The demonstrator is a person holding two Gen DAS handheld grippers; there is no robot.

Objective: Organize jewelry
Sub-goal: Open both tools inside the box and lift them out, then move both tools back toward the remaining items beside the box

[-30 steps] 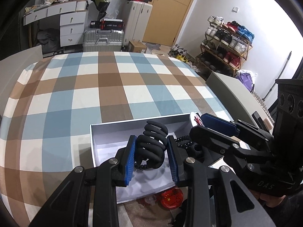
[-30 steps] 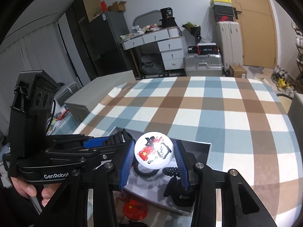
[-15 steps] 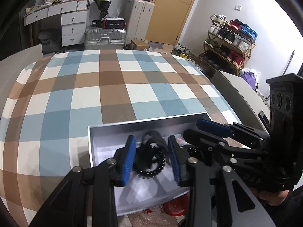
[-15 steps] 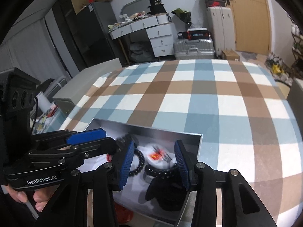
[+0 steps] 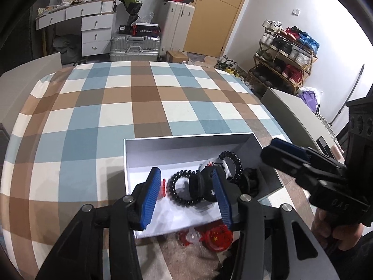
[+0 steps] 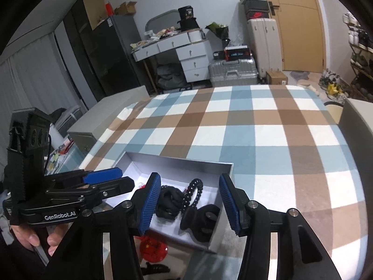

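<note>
The round white printed badge (image 5: 218, 163) lies blurred, half hidden behind black coiled hair ties (image 5: 184, 190). The red round badge (image 6: 153, 247) beside the shallow grey box (image 6: 179, 161) is partly covered by gripper frames.

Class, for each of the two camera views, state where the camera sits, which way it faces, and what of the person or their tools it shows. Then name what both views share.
Left wrist view: sits on the left hand-held gripper, looking forward and down into the white box on the checked cloth; the right hand-held gripper and hand show at right.
Right wrist view: sits on the right hand-held gripper, facing the same box from the other side; the left hand shows at left.
Shared: box, black hair ties, red badge, silver suitcase.
</note>
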